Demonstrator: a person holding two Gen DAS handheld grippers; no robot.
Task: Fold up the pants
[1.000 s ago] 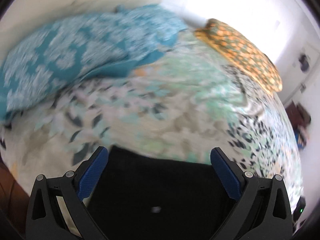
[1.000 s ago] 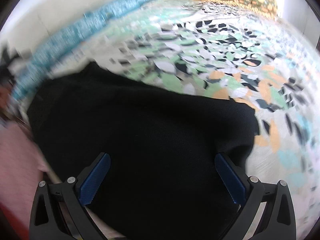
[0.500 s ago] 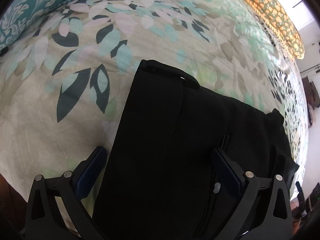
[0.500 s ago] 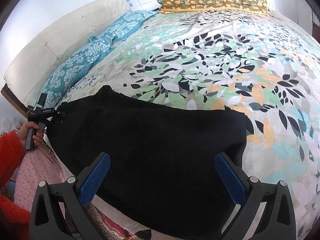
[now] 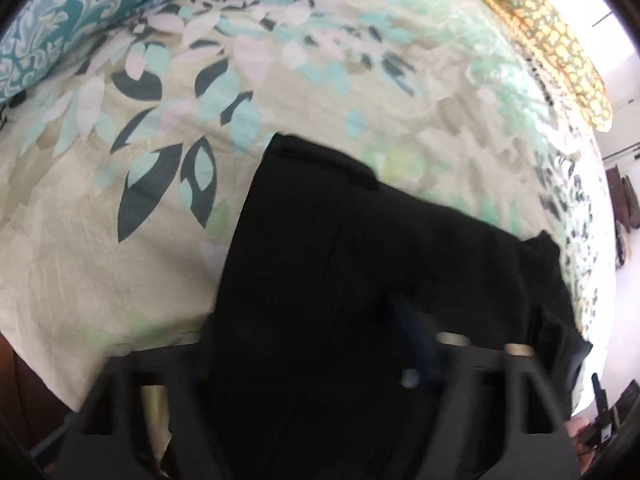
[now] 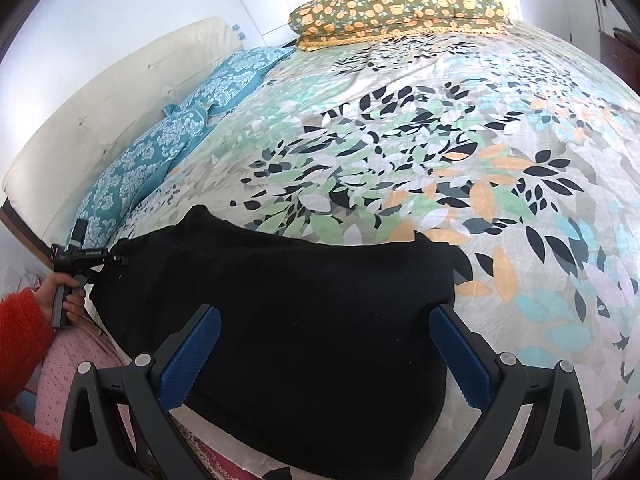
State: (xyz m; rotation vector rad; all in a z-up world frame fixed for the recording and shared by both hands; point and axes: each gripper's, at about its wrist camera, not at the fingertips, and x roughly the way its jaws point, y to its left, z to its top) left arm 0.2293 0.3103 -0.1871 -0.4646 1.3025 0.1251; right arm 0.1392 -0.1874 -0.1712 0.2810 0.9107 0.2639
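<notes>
The black pants (image 6: 280, 320) lie flat on the flowery bedspread (image 6: 460, 160), near the edge of the bed close to the person. They already look folded over into a wide, dark block.

On the left side, a hand (image 6: 60, 296) in a fuzzy red sleeve (image 6: 20, 320) holds the left gripper (image 5: 316, 344) down at the left end of the pants. Its jaws have just been closing, and black cloth sits between them. The picture there is blurry, so I cannot tell if the pads are pinching the cloth yet.

In the middle, the pants look soft and floppy. They are probably light, and they will sag and bunch if picked up from only one spot. They are not slippery or breakable. A good place to take hold is a corner or the thick edge, one end for each gripper, so the cloth stays flat.

On the right side, the right gripper (image 6: 324, 360) hangs above the near part of the pants. Its blue pads (image 6: 192, 356) stand wide apart and grab nothing.
</notes>
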